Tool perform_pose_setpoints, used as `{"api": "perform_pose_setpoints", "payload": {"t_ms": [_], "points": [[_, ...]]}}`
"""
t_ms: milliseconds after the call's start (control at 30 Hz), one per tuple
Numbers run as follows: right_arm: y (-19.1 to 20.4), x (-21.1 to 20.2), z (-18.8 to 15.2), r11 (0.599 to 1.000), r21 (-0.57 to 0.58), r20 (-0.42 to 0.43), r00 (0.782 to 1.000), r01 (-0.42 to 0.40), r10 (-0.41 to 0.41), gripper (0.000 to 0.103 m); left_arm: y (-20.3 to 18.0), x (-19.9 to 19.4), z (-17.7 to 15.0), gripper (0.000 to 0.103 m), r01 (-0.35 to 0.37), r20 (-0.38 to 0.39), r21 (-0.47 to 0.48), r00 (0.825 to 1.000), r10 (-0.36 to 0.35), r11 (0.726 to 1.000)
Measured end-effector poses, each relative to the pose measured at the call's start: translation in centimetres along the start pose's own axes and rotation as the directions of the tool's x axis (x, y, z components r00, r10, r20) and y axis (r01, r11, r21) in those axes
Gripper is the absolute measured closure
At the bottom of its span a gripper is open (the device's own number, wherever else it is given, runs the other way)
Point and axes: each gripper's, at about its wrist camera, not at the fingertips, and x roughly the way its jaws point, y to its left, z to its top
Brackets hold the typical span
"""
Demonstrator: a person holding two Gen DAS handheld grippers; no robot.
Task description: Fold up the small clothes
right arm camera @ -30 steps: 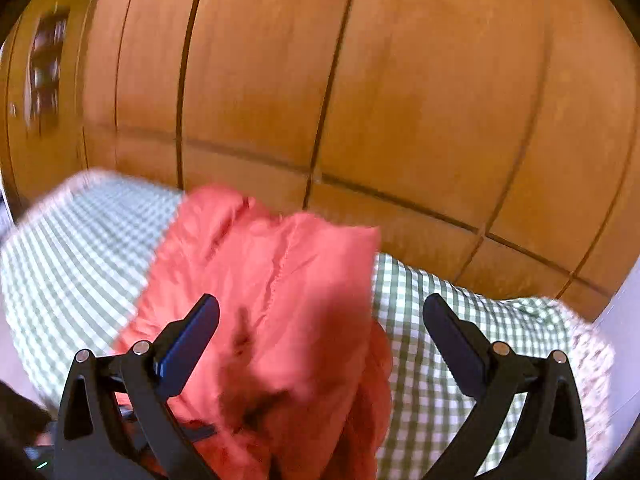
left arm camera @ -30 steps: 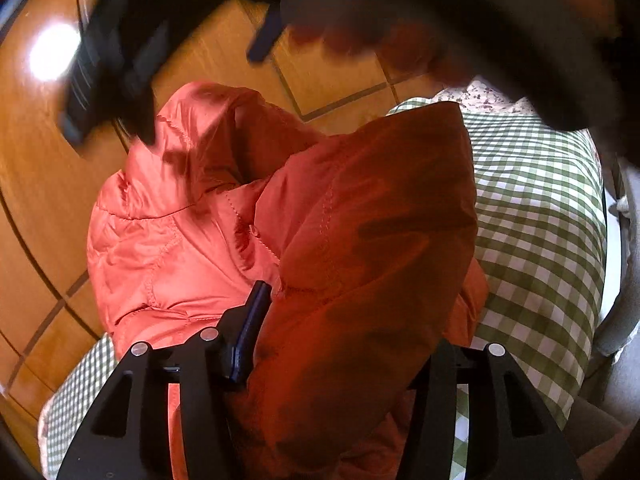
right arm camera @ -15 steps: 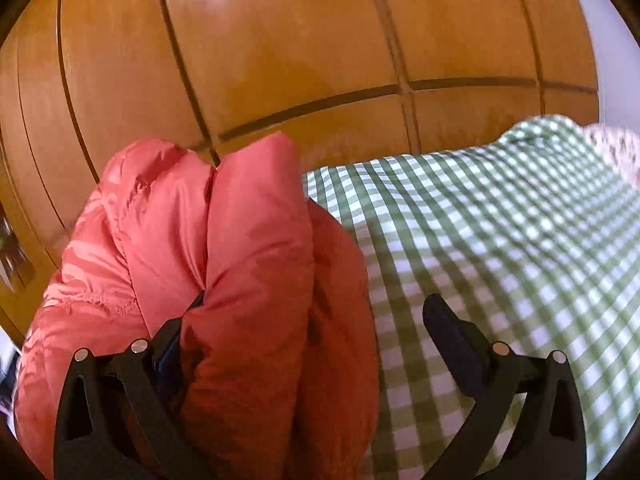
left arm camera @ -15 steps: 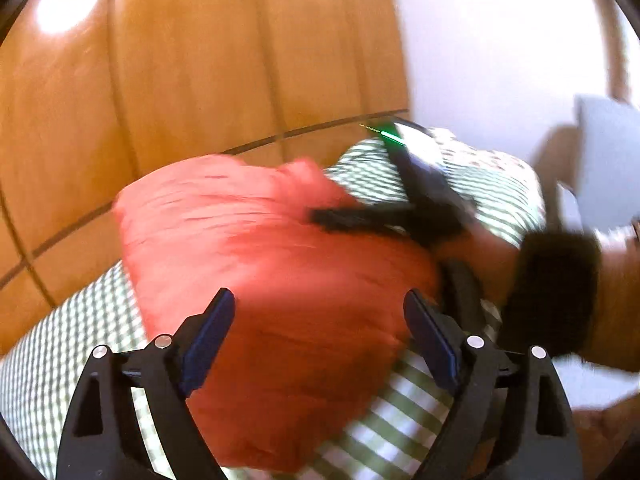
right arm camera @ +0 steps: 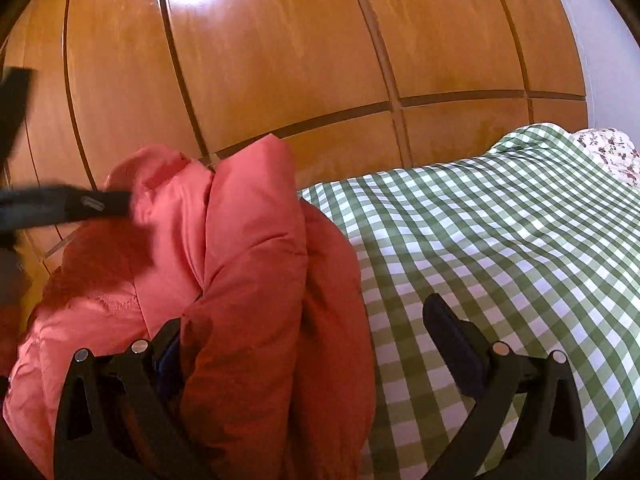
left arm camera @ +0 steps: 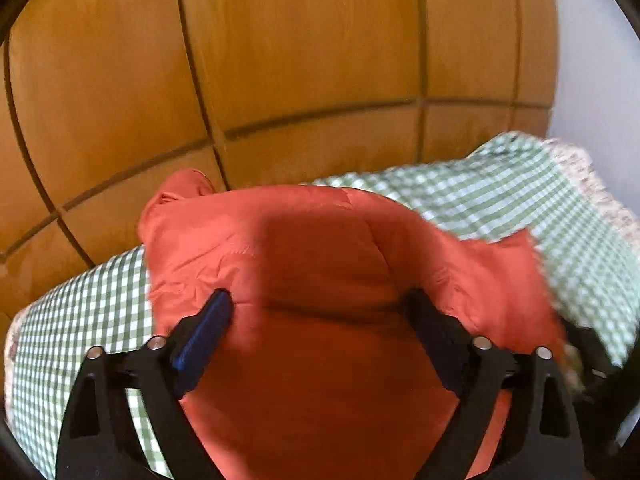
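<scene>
An orange padded jacket lies folded on a green checked cloth. My left gripper hangs over the jacket's broad top panel with its jaws opening wide; the fabric shows between the fingers, and neither pad presses on it. In the right wrist view the jacket is bunched into thick upright folds at the left. My right gripper stands open low beside them. Its left finger is partly hidden behind a fold, and its right finger is over the checked cloth. The left gripper's black body shows blurred at the jacket's far left.
A wooden panelled wall rises right behind the cloth's far edge. A flowered fabric edge sticks out at the far right, with a pale wall above it. Bare checked cloth stretches to the right of the jacket.
The left gripper let go of the orange fold, opened wide and swung back over the jacket. The right gripper dropped to the jacket's right side, then stayed put.
</scene>
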Motion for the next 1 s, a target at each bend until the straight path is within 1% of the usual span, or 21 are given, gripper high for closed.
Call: {"api": "perform_pose_setpoints", "payload": {"t_ms": [33,100,133,167,200,233,267,300,333,367,433,467,500,567,667,733,767,833,933,1000], "points": [[-0.3,0.0,0.0,1.0,0.019,0.002,1.0,0.002,-0.002,0.002,-0.2,0.6,-0.2,0.01,-0.002,-0.001,-0.003,1.0,0.002,1.0],[-0.8,0.1,0.0,0.999,0.053,-0.008,1.0,-0.009,0.009,0.002,-0.3,1.5,-1.4,0.008,0.0,0.034,-0.03,0.999,0.001,1.0],[-1.0,0.3,0.2,0.998,0.062,-0.032,0.999,-0.012,0.014,0.002,-0.4,1.5,-1.7,0.007,-0.011,0.049,-0.033,0.999,0.012,0.999],[-0.9,0.3,0.5,0.999,0.052,-0.062,0.998,0.001,0.002,0.002,-0.7,1.7,-1.9,0.007,-0.023,0.062,-0.027,0.998,0.024,0.999],[-0.5,0.0,1.1,0.999,0.025,-0.085,0.996,0.028,-0.026,0.002,-1.0,1.6,-2.2,0.007,-0.033,0.076,-0.019,0.997,0.034,0.999],[0.2,-0.7,2.0,0.996,-0.02,-0.096,0.992,0.084,-0.085,0.002,-1.2,1.6,-2.5,0.007,-0.035,0.082,-0.013,0.996,0.036,0.999],[0.9,-1.6,2.9,0.987,-0.057,-0.076,0.985,0.15,-0.154,0.002,-1.3,1.8,-2.6,0.007,-0.039,0.088,-0.007,0.995,0.04,0.999],[1.6,-2.8,3.9,0.973,-0.08,-0.037,0.975,0.216,-0.219,0.002,-1.3,1.8,-2.8,0.007,-0.042,0.093,-0.006,0.995,0.042,0.999],[2.1,-3.6,4.5,0.964,-0.082,-0.01,0.967,0.251,-0.253,0.002,-1.2,2.0,-2.9,0.007,-0.041,0.097,-0.012,0.994,0.042,0.999],[2.8,-5.1,5.8,0.954,-0.061,0.045,0.956,0.293,-0.29,0.002,-1.0,2.0,-3.0,0.007,-0.038,0.097,-0.022,0.995,0.039,0.999],[3.7,-6.2,7.0,0.965,-0.037,0.085,0.963,0.26,-0.257,0.002,-0.8,2.2,-2.9,0.007,-0.018,0.082,-0.033,0.996,0.021,0.999],[4.3,-6.2,7.5,0.975,-0.036,0.083,0.973,0.217,-0.214,0.002,-0.7,2.3,-2.9,0.007,-0.013,0.08,-0.036,0.997,0.016,0.999],[5.0,-5.8,7.8,0.978,-0.049,0.067,0.978,0.203,-0.199,0.002,-0.7,2.3,-2.9,0.007,-0.012,0.079,-0.037,0.997,0.015,0.999],[6.1,-4.1,7.9,0.966,-0.097,0.021,0.971,0.238,-0.237,0.002,-0.5,2.3,-3.0,0.007,-0.007,0.077,-0.044,0.997,0.011,0.999],[6.2,-1.0,7.0,0.955,-0.118,-0.047,0.959,0.274,-0.281,0.002,-0.2,2.3,-3.0,0.006,0.0,0.08,-0.056,0.997,0.004,0.998],[5.4,0.8,6.1,0.932,-0.144,-0.081,0.935,0.331,-0.345,0.002,-0.1,2.3,-3.1,0.006,0.006,0.081,-0.064,0.997,0.0,0.998],[4.8,1.6,5.4,0.931,-0.146,-0.081,0.933,0.336,-0.35,0.002,0.1,2.3,-3.1,0.006,0.011,0.071,-0.071,0.997,-0.006,0.997],[3.6,2.5,4.4,0.942,-0.123,-0.07,0.944,0.311,-0.321,0.002,0.2,2.4,-3.0,0.006,0.021,0.062,-0.081,0.998,-0.016,0.996],[3.1,2.7,3.5,0.939,-0.136,-0.035,0.946,0.315,-0.322,0.002,0.0,2.8,-2.8,0.006,0.016,0.045,-0.074,0.999,-0.013,0.997],[2.7,3.0,3.1,0.939,-0.128,-0.032,0.945,0.319,-0.325,0.002,-0.3,2.9,-2.7,0.005,0.011,0.036,-0.065,0.999,-0.009,0.998]]}}
